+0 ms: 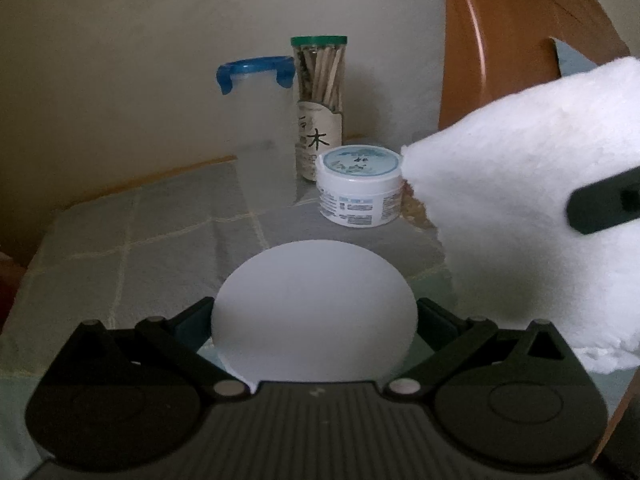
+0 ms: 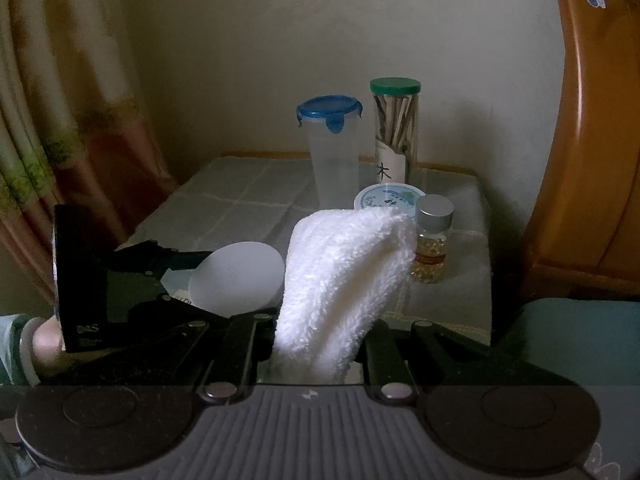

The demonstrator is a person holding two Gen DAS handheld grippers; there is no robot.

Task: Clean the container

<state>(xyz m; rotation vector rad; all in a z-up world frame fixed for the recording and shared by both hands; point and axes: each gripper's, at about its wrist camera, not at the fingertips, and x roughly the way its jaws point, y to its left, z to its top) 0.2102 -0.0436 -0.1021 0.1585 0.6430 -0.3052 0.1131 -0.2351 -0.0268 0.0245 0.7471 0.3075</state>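
Observation:
A white round container is clamped between the fingers of my left gripper, one plain round face turned toward the camera. In the right wrist view the same container hangs over the table at the left, held from the side. My right gripper is shut on a fluffy white cloth that stands up between its fingers. In the left wrist view this cloth fills the right side, just right of the container and apart from it.
On the table's checked cloth at the back stand a tall clear tub with a blue lid, a green-capped jar of sticks, a low white tub and a small silver-capped bottle. Wooden furniture rises on the right, a curtain on the left.

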